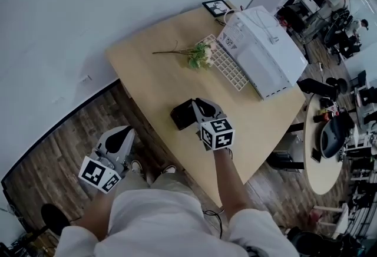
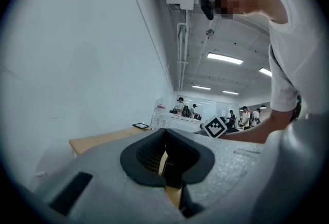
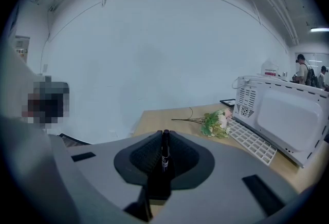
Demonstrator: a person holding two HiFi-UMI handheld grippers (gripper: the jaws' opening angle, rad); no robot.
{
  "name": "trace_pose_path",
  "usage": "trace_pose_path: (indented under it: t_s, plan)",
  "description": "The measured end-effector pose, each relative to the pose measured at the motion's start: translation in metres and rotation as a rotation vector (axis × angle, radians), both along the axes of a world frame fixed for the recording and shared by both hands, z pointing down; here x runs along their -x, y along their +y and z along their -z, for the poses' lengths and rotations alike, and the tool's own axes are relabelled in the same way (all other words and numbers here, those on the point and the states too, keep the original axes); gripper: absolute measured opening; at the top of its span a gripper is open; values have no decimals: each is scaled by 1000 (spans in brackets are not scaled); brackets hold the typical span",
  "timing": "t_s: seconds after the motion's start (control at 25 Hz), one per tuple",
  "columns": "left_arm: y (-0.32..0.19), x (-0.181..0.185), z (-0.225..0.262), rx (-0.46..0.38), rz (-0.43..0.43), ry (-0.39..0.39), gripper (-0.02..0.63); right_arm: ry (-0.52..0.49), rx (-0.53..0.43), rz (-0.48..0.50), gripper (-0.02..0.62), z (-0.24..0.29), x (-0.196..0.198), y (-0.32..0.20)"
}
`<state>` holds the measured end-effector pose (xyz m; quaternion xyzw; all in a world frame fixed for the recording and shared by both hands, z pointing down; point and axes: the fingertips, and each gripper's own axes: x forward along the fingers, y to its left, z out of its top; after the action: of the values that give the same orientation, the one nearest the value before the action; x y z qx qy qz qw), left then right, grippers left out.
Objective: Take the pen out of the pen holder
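Our right tongs [image 3: 164,138] pinch black pen [image 3: 165,155] over pen holder [image 1: 182,115] on table [image 1: 153,73], likely to draw it straight out; tip clear or not, we cannot tell. Meanwhile our left tongs [image 2: 163,160] slightly spread, empty, parked beside table.

A white microwave [image 1: 265,55] stands at the tabletop's [image 1: 159,82] right edge, a white wire rack [image 1: 228,67] flat beside it. A flower sprig [image 1: 197,54] lies against the rack, and a dark-framed tablet [image 1: 216,7] lies at the far corner.
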<state>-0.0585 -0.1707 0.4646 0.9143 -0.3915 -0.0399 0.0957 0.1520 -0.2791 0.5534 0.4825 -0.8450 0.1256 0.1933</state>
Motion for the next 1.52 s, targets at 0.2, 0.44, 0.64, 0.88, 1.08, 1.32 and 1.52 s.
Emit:
trace_pose_path:
  t_s: [0.2,0.44,0.64,0.88,1.08,1.32,1.52]
  plan:
    - [1,-3,18,-47,-4,-12,14,-49,-33,-16,48,20,-1,8]
    - [8,-10,30,-81,-26,-16,14,-73,-68,-36,48,39,-5,18]
    - [6,-7,41,-110,-21,-10,14,-95,-101,-81,48,56,-11,22]
    - [-2,9,55,-133,11,17,14,-131,-173,-106,48,101,-10,26]
    - [-9,18,69,-154,17,35,14,-152,-251,-114,48,146,-5,33]
    - [-27,24,87,-197,5,54,14,-158,-325,-132,48,185,-4,40]
    - [-34,31,100,-228,6,60,14,-175,-346,-151,48,202,-6,47]
